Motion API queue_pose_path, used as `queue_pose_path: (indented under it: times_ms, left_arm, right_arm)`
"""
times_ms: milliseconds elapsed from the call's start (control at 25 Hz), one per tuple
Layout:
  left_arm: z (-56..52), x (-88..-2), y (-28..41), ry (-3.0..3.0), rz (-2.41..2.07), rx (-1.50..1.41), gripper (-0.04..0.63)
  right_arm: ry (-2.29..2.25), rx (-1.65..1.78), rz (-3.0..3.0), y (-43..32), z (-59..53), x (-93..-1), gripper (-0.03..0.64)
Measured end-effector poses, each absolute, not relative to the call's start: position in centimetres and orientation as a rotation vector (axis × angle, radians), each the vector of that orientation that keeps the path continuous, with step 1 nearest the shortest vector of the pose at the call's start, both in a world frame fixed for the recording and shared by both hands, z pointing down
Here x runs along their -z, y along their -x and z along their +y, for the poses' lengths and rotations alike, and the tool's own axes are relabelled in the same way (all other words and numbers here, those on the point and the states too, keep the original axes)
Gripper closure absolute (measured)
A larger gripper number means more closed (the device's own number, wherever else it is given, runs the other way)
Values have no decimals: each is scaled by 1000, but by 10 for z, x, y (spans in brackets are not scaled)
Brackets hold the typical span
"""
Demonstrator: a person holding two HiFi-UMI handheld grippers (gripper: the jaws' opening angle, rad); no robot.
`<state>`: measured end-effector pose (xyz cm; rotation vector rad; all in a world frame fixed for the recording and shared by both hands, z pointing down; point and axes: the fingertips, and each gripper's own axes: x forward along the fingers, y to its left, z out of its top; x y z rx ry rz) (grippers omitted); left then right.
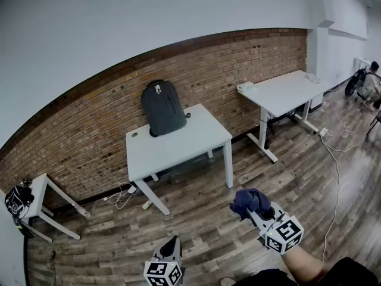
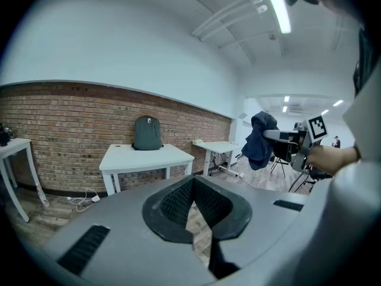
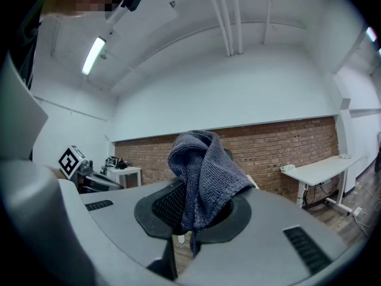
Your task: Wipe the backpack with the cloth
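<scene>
A dark grey backpack (image 1: 164,107) stands upright against the brick wall at the back of a white table (image 1: 178,145); the left gripper view shows the backpack (image 2: 147,133) far ahead. My right gripper (image 1: 255,208) is held over the floor, well short of the table, shut on a dark blue cloth (image 1: 249,200). In the right gripper view the cloth (image 3: 202,177) bunches up between the jaws and hides most of the backpack. My left gripper (image 1: 171,244) hangs low at the bottom edge, shut and holding nothing (image 2: 191,210).
A second white table (image 1: 286,92) stands to the right along the wall, a small one (image 1: 41,189) at far left with dark gear on it. Cables (image 1: 336,142) trail over the wooden floor. A seated person (image 1: 370,85) is at far right.
</scene>
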<state>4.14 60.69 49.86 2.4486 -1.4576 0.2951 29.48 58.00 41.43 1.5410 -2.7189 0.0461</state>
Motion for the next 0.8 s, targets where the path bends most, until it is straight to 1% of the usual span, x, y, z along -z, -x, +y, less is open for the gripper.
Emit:
queue_pose_path:
  times_ms: [320,800]
  left_arm:
    - [615,-497,-68,-2434,-1453,-321,604]
    - [623,-490,-87,-2436,-1480,-341,604]
  right_arm:
    - [-1563,-19,-2736,-318,583,-406,574]
    - [-1549,-2,-2756,-337,591,-400,574]
